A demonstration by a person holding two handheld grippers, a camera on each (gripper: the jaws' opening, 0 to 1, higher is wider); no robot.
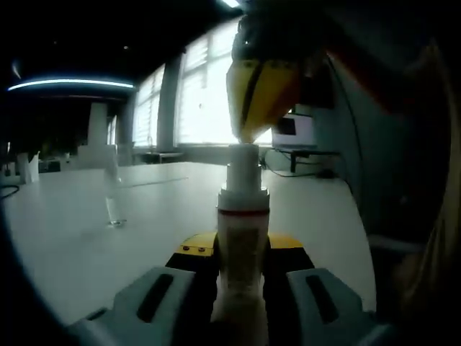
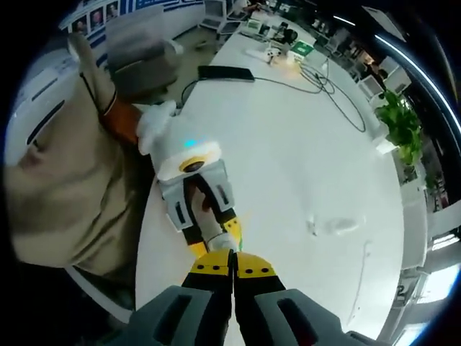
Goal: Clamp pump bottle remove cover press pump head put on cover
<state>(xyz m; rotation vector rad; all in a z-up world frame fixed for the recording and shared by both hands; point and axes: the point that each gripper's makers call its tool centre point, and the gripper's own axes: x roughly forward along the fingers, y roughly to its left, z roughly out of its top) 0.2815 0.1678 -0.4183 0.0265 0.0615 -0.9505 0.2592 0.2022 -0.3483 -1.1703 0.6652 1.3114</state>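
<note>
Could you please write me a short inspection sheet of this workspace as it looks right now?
Surface: white table, mostly bare.
Job's things: pump bottle upright in the left gripper; clear cover standing apart on the table.
Clutter: small items at the far table end.
Grippers: right gripper shut, its fingers on the pump head.
Cables: black cable across the table.
Surroundings: windows, plant.

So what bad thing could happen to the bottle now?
The right gripper is pressing straight down on the pump head with shut jaws, so it could slide off that small top. The left gripper holds the pump bottle low down, so a crooked push might tip it. The clear cover stands loose on the table and could get knocked over.
</note>
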